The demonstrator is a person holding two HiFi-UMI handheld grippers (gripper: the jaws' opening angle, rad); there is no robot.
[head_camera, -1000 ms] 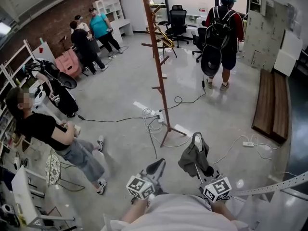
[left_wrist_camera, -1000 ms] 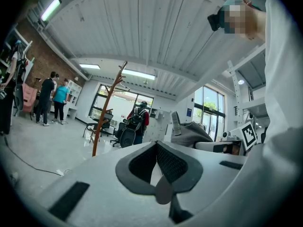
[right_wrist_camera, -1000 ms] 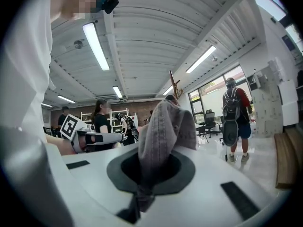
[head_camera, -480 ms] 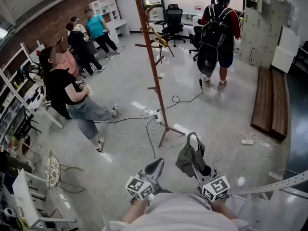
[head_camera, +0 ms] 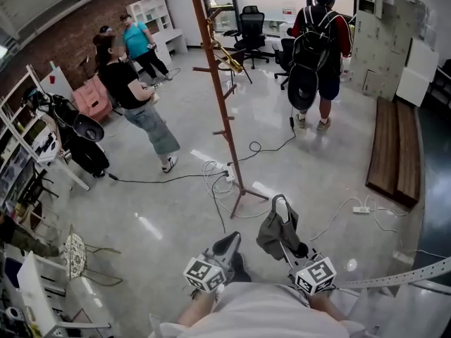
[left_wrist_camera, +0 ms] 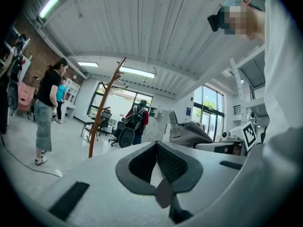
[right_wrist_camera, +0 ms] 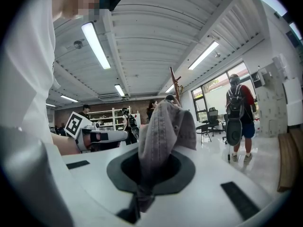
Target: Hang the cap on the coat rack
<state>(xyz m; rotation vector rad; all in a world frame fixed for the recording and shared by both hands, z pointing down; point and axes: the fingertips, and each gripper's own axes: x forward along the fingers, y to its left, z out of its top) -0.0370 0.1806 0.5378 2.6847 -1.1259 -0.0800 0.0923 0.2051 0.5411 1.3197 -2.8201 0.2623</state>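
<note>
Since a moment ago the person in the black top has left the spot low on the left and now stands up the room near the brick wall, and the coat rack sits slightly further left in the head view. Both grippers hold much the same places at the bottom of that view.

The right gripper has its jaws closed tight on the grey cap. In the right gripper view the cloth is pinched between the pads and bunches upward in a loose fold in front of the camera. The cap is low and close to the wearer, short of the rack's splayed feet and well apart from the pole. None of the rack's pegs carries it.

The left gripper is just beside the right one, to its left, at about the same height. Its own view shows the two pads drawn together with nothing between them.

The wooden rack stands upright on the glossy floor, with white cables looped around its base. Beyond it a person with a black backpack faces away, near office chairs, and a low wooden bench lies along the right wall.
</note>
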